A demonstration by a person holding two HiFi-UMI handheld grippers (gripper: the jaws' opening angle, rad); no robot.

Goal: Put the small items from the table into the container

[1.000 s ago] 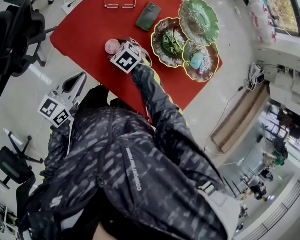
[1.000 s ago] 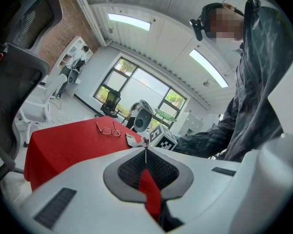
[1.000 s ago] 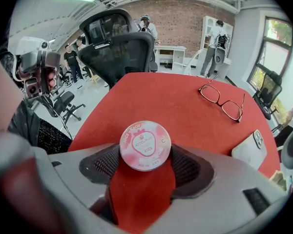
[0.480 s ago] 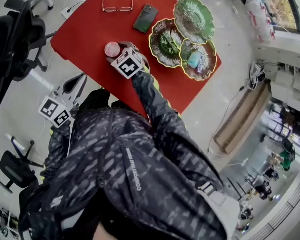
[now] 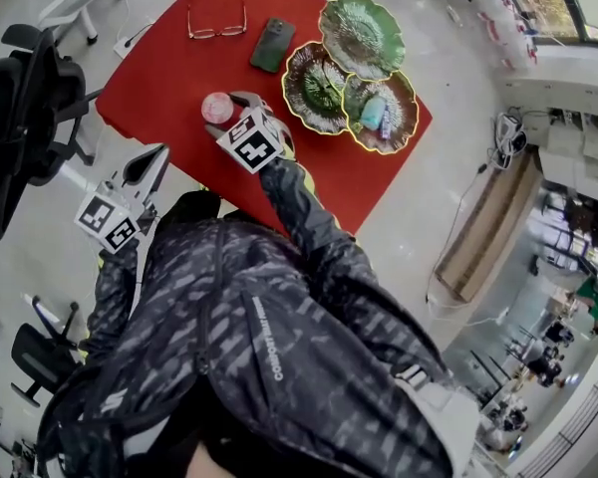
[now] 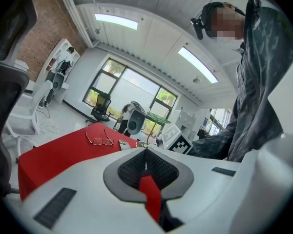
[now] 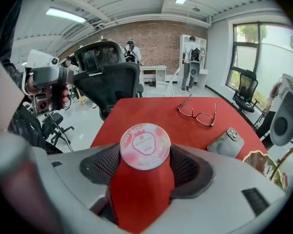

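While we look down on the red desk, the green three-lobed container sits at its right end. Our left gripper hangs off the desk, fingers pressed together on nothing. Our right gripper points across the desk, with a phone and glasses beyond it. Its fingers are closed against the sides of a pink round tin, well apart from the container. We judge the low, smooth tin could slip free on lifting, or land on the pale blue item already in one lobe.
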